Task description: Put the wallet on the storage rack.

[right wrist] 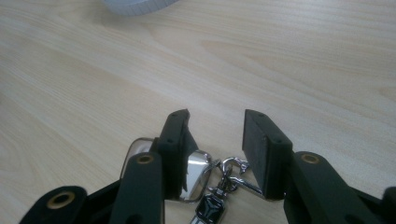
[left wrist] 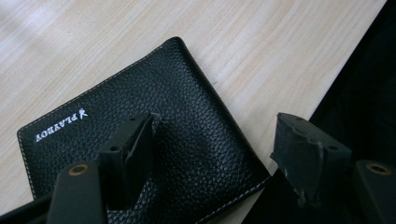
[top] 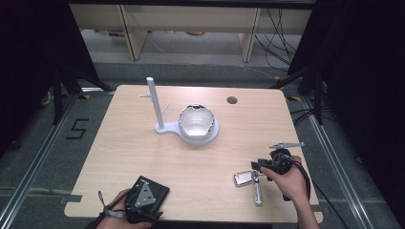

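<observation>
The landmark here is the white stand (top: 191, 128), which sits on the far half of the wooden table (top: 119, 143), about in the middle of its width.

Nearest to the person, at the front edge of the table and to the left of the stand, lies a black leather wallet (top: 154, 190). In the left gripper view the wallet (left wrist: 154, 135) lies flat with its corner at the table edge, and small white letters are printed on it. The left gripper (top: 142, 204) is over the wallet, held by the left hand (top: 113, 214). Its jaws are spread wide: one is over the leather, the other is past the table edge. I cannot tell if the jaw touches the leather.

Also near the front, but to the right of the stand, lies a shiny metal keychain (top: 249, 182) with a flat square tag and a longer strap toward the person. The right gripper (top: 265, 167), held by the right hand (top: 289, 181), is just beside it. In the right gripper view the jaws are apart, and the keychain (right wrist: 205, 175) lies between and under them; the silver tag is partly behind one jaw, the clasp in the gap. Nothing is pinched.

Farther away, the stand has a round base, a thin upright post (top: 154, 102) with small pegs on its left side, and a glossy rounded bowl (top: 196, 121) on the base.

Behind the stand, to the right, there is a small round hole (top: 232, 100) in the table.
</observation>
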`<state>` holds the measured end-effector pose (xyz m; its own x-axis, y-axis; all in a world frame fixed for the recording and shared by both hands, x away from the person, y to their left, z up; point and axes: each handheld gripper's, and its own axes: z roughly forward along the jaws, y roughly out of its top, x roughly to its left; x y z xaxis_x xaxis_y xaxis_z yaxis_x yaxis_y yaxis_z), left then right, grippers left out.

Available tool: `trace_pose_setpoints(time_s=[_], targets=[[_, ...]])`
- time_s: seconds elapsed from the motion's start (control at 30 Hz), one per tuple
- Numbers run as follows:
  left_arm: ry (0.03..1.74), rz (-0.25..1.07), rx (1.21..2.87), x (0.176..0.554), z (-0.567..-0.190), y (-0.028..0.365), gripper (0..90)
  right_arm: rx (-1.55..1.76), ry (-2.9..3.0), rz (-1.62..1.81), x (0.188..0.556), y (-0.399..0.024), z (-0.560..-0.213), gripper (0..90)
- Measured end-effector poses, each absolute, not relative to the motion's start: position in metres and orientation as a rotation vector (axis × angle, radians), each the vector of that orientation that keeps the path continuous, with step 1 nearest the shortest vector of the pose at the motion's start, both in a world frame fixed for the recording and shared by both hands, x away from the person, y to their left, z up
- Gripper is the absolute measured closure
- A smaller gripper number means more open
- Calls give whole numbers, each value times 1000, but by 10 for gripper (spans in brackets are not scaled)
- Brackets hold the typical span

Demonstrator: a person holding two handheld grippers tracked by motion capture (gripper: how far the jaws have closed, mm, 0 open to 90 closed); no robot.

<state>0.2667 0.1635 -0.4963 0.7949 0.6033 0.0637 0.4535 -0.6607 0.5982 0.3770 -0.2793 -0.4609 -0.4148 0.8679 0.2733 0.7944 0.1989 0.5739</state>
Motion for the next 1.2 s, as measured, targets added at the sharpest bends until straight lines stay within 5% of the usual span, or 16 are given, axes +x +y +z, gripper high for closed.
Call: trace_pose_setpoints(time_s=[0.47,0.8,1.07,1.2], targets=[[741,472,2487,268,-496,158,288,1606,2339,1042,378,-280,-462,603],[761,441,2496,273,-499,158,268,1626,2351,1021,378,-278,-463,595],[752,447,2469,274,-497,162,342,1591,2363,1067,379,-280,-464,594],[781,367,2431,275,-494,164,473,1596,2356,1055,379,-281,-465,594]])
